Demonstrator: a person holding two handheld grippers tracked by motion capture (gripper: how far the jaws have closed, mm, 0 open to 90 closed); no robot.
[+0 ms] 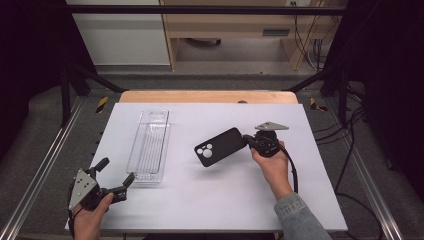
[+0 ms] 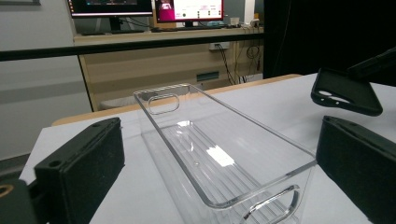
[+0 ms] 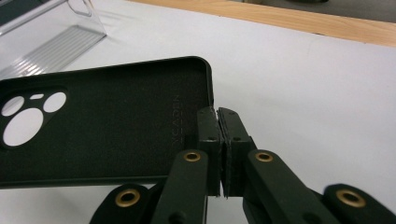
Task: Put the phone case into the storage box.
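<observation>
a: our right gripper (image 1: 248,140) pinches the phone case (image 1: 220,147) by its edge, lifted at table centre.

b: we're mid-carry. clear bin (image 1: 149,145) waits at nine o'clock; left gripper (image 1: 116,176) spread wide beside it. next, we'd guess, lower it inside.

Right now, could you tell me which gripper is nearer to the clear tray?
Left. The left gripper sits open just in front of the clear tray, while the right gripper holds the phone case off to its right.
</observation>
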